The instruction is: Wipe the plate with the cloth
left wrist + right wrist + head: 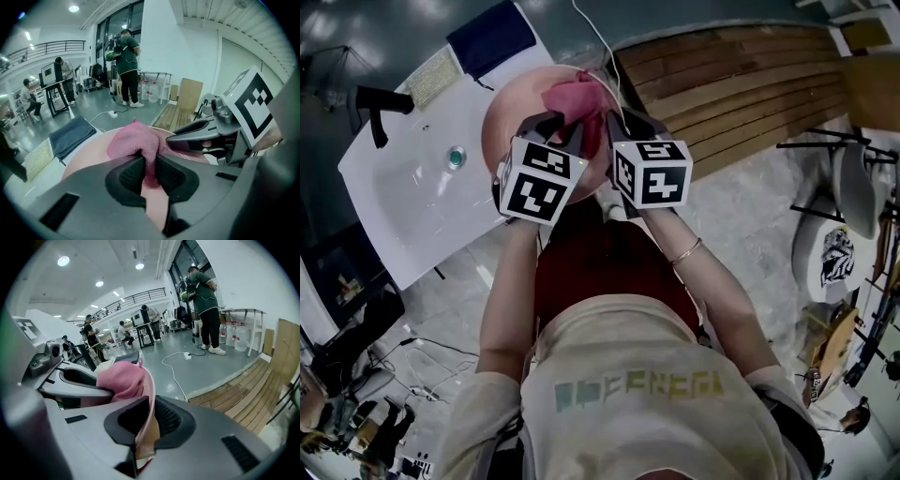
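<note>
your left gripper (150, 174) pinched tight on the cloth (132, 140), cloth bunched around the plate's (508, 117) 1 o'clock, your right gripper (148, 420) clamping its rim at 3 o'clock

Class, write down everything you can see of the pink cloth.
The cloth is deep pink, soft and fuzzy like terry, and bunched into a rounded wad. The left gripper has its jaws shut on a fold of it. The wad lies against the face of the pale pink plate. The right gripper clamps the plate's rim close beside the cloth, but does not hold the cloth itself.
</note>
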The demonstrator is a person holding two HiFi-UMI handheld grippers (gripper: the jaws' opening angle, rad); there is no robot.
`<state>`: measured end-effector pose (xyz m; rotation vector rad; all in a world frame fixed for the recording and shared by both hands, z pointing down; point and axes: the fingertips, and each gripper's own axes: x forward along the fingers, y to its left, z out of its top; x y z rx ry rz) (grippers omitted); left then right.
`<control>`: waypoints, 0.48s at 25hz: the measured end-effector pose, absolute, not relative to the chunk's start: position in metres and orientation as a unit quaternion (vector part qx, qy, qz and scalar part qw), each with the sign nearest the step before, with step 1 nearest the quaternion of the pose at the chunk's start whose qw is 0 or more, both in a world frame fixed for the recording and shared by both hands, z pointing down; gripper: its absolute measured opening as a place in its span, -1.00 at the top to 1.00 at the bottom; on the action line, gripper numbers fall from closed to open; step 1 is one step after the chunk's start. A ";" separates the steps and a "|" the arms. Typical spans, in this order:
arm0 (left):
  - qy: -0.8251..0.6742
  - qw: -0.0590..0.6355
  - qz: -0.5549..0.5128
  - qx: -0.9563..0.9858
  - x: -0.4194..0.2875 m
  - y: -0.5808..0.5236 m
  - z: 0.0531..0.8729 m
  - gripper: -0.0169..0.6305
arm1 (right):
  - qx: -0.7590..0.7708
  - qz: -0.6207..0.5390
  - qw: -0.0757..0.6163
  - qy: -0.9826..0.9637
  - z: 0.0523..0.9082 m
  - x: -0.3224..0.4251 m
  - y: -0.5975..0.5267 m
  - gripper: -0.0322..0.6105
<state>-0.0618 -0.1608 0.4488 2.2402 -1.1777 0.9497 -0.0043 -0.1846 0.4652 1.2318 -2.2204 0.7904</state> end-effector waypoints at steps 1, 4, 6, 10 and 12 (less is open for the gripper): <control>-0.429 0.218 0.343 0.807 -0.065 -0.160 0.448 0.74 | 0.449 0.288 0.239 -0.812 0.465 -0.005 -0.184 0.70; -0.439 0.221 0.344 0.800 -0.077 -0.157 0.447 0.74 | 0.446 0.283 0.242 -0.814 0.464 -0.009 -0.182 0.70; -0.445 0.220 0.345 0.796 -0.085 -0.155 0.446 0.74 | 0.446 0.280 0.243 -0.814 0.464 -0.010 -0.181 0.70; -0.459 0.221 0.351 0.786 -0.102 -0.148 0.447 0.74 | 0.446 0.277 0.244 -0.816 0.464 -0.011 -0.180 0.70; -0.466 0.224 0.352 0.780 -0.111 -0.145 0.447 0.74 | 0.446 0.275 0.245 -0.816 0.464 -0.012 -0.180 0.70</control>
